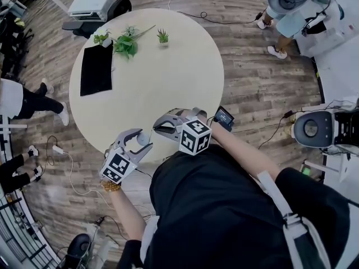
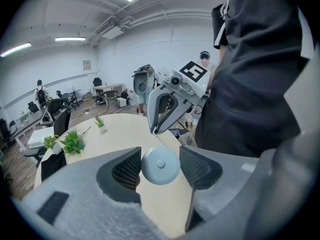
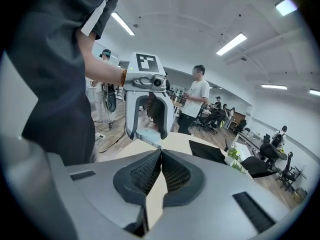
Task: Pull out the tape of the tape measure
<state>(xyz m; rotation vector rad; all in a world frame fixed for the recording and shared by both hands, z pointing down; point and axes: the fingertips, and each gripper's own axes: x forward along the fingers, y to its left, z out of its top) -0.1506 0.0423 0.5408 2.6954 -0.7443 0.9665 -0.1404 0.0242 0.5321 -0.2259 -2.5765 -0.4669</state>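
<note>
A small round pale blue tape measure [image 2: 160,165] sits pinched between the two pads of my left gripper [image 2: 160,168], just above the near edge of the round cream table [image 1: 168,77]. My right gripper [image 3: 161,154] has its jaws pressed together right in front of the case, on the end of the tape. Only a short thin length of tape [image 2: 161,140] shows between the case and those tips. In the head view the left gripper [image 1: 145,140] and right gripper [image 1: 157,129] meet tip to tip, with the tape measure [image 1: 143,137] between them.
On the table's far side lie a black mat [image 1: 96,69], a leafy green plant [image 1: 124,43] and a small potted plant [image 1: 162,36]. Office chairs [image 1: 95,4] stand beyond the table. People stand around on the wooden floor. Cables [image 1: 67,161] trail at the left.
</note>
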